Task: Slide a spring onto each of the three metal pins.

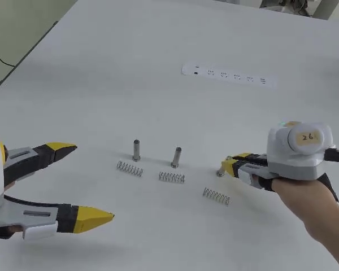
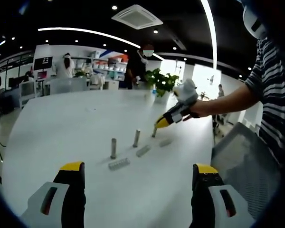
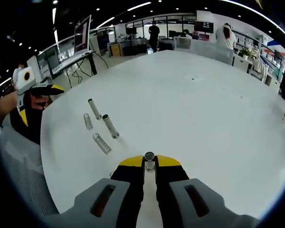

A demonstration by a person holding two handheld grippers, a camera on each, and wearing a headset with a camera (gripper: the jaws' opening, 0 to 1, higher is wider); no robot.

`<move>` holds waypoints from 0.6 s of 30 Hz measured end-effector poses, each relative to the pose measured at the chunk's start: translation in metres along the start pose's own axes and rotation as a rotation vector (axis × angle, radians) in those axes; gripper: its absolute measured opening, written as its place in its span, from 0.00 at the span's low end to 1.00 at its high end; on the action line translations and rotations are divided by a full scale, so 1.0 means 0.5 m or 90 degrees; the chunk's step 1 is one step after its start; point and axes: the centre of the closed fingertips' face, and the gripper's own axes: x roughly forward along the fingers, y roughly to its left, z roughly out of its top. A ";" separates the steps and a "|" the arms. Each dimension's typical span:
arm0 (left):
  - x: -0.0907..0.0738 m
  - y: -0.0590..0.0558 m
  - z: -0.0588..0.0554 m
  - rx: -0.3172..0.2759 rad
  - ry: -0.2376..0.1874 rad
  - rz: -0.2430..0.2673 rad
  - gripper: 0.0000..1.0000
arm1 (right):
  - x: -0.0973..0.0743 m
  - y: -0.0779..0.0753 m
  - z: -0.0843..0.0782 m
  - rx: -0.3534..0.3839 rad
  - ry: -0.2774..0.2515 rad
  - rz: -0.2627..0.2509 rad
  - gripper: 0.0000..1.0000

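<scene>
- Nearest, over the near left part of the white tabletop, the left gripper hovers with its yellow-tipped jaws spread wide and released, nothing between them, pointing toward the row of parts.
- Left pin stands upright on the tabletop, well apart from both grippers and bare of any spring.
- Left spring lies flat on its side just in front of that pin, on the near-edge side, close to its foot; whether it touches cannot be told.
- Middle pin stands upright to the right of the first one, also bare.
- Middle spring lies flat just on the near side of it.
- Right spring lies flat further right and closer to the near edge than the other two, loose on the tabletop, below the tips of the right-hand claw.
- Right pin is at the right end of the row, its lower end at the tabletop and its upper part caught between yellow tips; the right gripper view shows its round top sitting in the slot of the closed jaws.
- Right gripper is clenched on this pin, coming in from the right edge side, carried by a hand.
- Power strip, white, lies flat toward the far edge, well apart from everything else.
</scene>
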 end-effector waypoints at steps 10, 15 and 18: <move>-0.008 0.002 0.000 0.000 -0.004 0.004 0.91 | -0.002 0.004 -0.002 -0.011 0.003 0.000 0.06; -0.007 0.001 0.001 0.000 -0.006 0.004 0.91 | -0.003 0.000 0.002 -0.004 -0.002 0.000 0.09; -0.006 0.001 0.001 -0.001 -0.006 0.003 0.91 | -0.004 -0.003 0.004 -0.001 -0.002 -0.003 0.10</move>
